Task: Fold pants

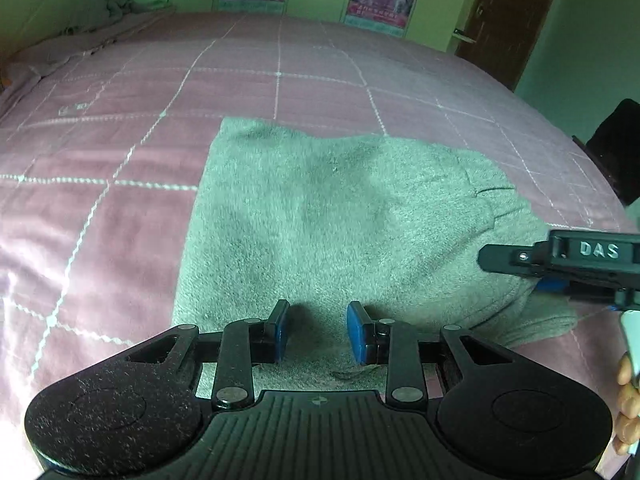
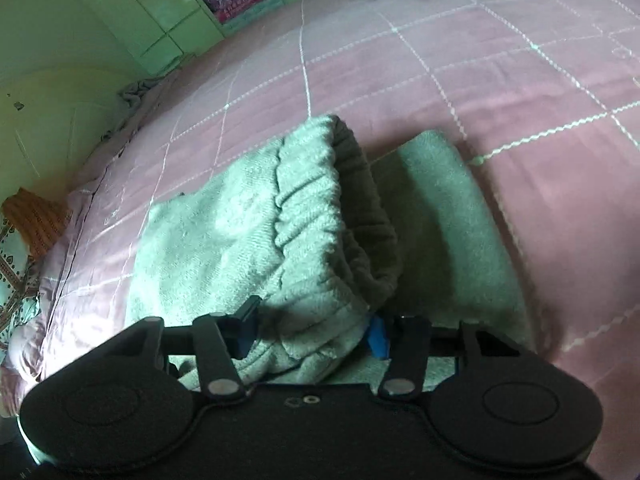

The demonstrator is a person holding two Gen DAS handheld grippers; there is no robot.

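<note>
Open left claw [image 1: 318, 330] over pants [image 1: 340, 216]

Bed [image 1: 120, 240]: covered by a pink plush quilt stitched with a white zigzag grid. Grey-green fleece pants [image 1: 320, 216] are laid directly on the quilt, folded into a flat block; at one end the elastic waistband [image 2: 308, 208] is raised off the layer beneath. Rumpled grey bedding [image 1: 116, 6] is piled at the far edge by the wall.
</note>
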